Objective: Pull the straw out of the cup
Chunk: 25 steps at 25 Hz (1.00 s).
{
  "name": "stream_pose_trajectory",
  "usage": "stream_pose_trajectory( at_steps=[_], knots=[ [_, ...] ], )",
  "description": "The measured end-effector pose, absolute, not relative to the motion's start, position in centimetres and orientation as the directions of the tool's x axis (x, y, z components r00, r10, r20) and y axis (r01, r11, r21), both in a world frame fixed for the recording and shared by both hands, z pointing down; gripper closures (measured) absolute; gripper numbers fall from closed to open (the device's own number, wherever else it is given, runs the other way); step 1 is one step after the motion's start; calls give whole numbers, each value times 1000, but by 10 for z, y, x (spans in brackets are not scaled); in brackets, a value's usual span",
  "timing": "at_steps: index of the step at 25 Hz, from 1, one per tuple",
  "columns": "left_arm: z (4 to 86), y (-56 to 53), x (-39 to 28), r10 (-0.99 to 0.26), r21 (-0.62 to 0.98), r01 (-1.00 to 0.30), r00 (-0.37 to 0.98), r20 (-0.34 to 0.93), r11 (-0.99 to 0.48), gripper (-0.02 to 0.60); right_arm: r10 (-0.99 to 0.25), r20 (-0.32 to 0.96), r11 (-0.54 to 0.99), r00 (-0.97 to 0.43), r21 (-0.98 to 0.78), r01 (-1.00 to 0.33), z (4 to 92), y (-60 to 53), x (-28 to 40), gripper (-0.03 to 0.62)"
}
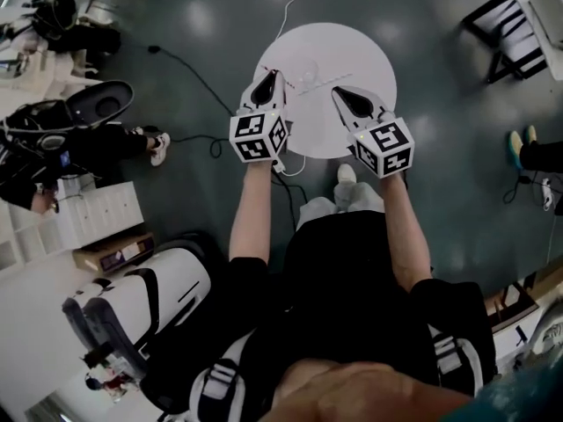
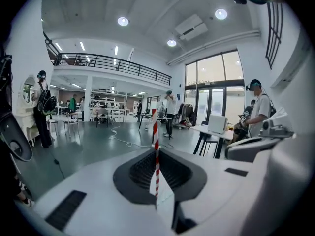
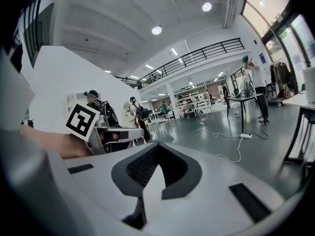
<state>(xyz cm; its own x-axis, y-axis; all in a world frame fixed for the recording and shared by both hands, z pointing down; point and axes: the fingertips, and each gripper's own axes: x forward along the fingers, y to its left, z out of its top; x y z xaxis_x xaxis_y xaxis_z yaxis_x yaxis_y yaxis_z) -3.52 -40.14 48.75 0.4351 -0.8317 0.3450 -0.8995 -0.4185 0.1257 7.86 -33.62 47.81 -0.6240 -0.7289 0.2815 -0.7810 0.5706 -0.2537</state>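
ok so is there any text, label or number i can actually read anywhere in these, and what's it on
No readable words or numbers anywhere.
Marker cubes: black-and-white square patterns only, no letters.
Blue sign: too small to read.
Straw: red and white stripes, no print.

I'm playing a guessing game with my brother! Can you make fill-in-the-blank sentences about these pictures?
The left tool is shut on a thin red-and-white striped ___.
The right tool is shut and holds ___.
Both tools hang over a white ___ table.
Missing words: straw; nothing; round.
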Motion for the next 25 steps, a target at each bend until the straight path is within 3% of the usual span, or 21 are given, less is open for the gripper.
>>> stream_pose_trajectory(
  at_steps=[14, 25],
  knots=[
    [387, -321, -50, -922, 108, -933, 357, 152, -344, 554, -732, 125, 656, -670, -137, -742, 389, -349, 59, 579],
    [363, -302, -52, -938, 93, -941, 333, 95, -325, 554, -737, 130, 666, -664, -28, -745, 376, -336, 42, 579]
  ],
)
